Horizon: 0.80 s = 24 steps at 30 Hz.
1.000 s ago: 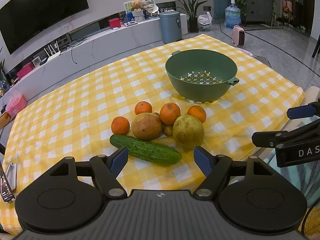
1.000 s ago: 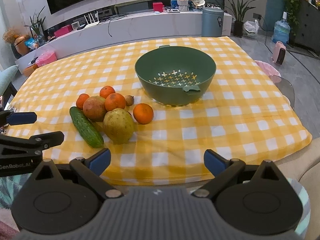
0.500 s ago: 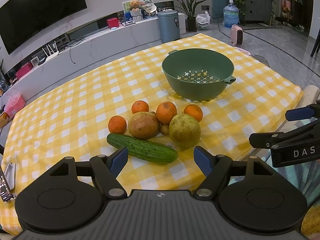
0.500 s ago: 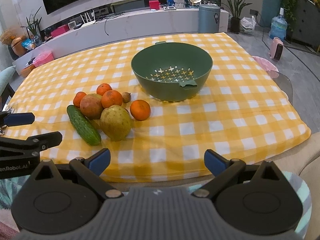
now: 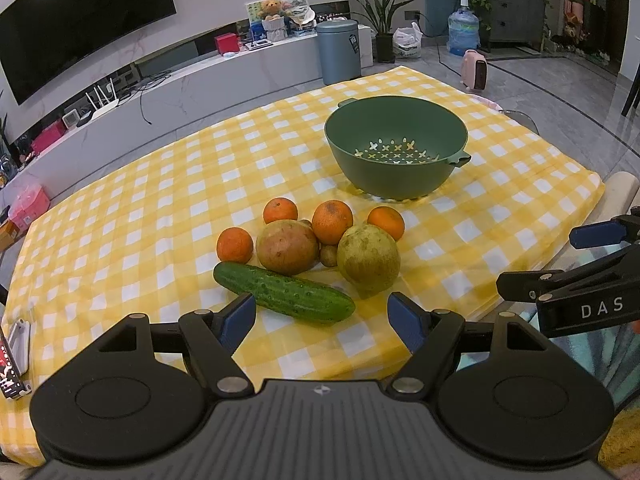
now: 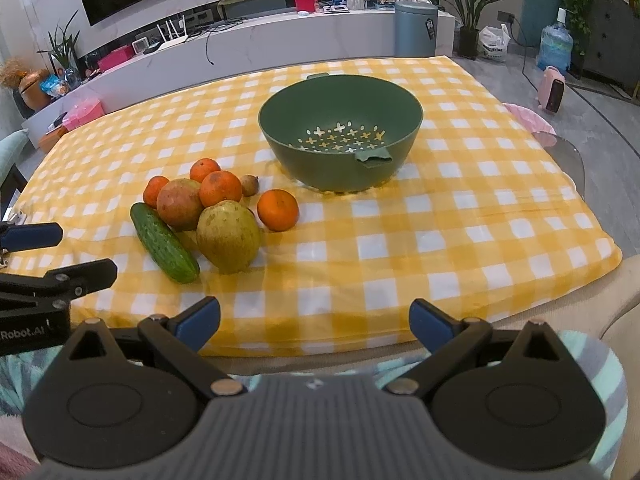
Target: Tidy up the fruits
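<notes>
A: Start with the left wrist view. What is in front?

B: The left gripper [image 5: 322, 316] hangs over the near edge of the table, its blue-tipped jaws spread wide with nothing between them. Just beyond the tips lies a cucumber [image 5: 284, 293] on the yellow checked tablecloth [image 5: 160, 208], running slantwise.

A: And the fruit?

B: Bunched right behind the cucumber. A reddish-brown round fruit [image 5: 287, 246] and a large yellow-green pear [image 5: 368, 257] sit side by side, a small brown fruit [image 5: 329, 255] wedged between them. Four oranges ring the back: one at the left [image 5: 235, 244], one behind [image 5: 280, 211], one in the middle [image 5: 332, 221], one at the right [image 5: 386, 222].

A: The bowl?

B: A green colander bowl [image 5: 352, 128] stands farther back and to the right, apart from the pile, holding nothing. The right gripper's fingers [image 5: 594, 236] poke in at the right edge.

A: Now the right wrist view.

B: The right gripper [image 6: 314, 322] is off the near table edge, jaws released and wide, grasping nothing. The fruit pile sits to the left: cucumber [image 6: 165, 243], pear [image 6: 228, 236] just beside it, and one orange [image 6: 278, 210] slightly apart on the right. The colander bowl [image 6: 280, 120] is near the table's middle, behind the pile. The left gripper's fingers [image 6: 32, 236] show at the left edge.
</notes>
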Motion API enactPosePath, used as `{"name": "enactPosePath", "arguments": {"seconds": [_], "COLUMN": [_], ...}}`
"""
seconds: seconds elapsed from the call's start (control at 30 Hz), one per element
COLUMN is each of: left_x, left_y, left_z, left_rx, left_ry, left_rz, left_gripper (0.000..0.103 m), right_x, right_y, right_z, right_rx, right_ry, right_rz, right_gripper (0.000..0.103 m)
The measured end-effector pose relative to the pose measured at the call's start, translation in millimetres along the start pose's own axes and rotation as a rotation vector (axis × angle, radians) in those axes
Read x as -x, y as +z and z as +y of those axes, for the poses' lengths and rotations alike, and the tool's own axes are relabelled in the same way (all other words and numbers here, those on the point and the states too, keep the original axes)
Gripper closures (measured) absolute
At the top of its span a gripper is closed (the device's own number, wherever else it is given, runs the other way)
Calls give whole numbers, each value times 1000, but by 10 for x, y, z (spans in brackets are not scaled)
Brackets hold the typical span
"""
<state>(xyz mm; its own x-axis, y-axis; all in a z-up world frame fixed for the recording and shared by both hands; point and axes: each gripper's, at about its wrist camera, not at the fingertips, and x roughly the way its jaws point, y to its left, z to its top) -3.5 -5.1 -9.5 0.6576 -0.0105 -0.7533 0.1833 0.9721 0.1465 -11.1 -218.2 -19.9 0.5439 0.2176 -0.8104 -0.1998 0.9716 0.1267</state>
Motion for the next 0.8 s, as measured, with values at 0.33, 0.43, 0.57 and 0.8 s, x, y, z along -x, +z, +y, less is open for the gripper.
{"name": "enactPosePath", "arguments": {"seconds": [0.33, 0.43, 0.57, 0.8], "left_x": [-5, 0, 6, 23], "left_y": [0, -6, -9, -16], "left_z": [11, 11, 10, 6], "left_rx": [0, 2, 2, 3], "left_ry": [-2, -1, -4, -6], "left_rz": [0, 0, 0, 0], "left_gripper": [15, 15, 15, 15], "right_x": [-6, -14, -25, -33], "right_y": [-24, -26, -27, -29], "right_z": [11, 12, 20, 24], "right_rx": [3, 4, 6, 8], "right_ry": [-3, -2, -3, -4], "right_rz": [8, 13, 18, 23], "right_gripper": [5, 4, 4, 4]}}
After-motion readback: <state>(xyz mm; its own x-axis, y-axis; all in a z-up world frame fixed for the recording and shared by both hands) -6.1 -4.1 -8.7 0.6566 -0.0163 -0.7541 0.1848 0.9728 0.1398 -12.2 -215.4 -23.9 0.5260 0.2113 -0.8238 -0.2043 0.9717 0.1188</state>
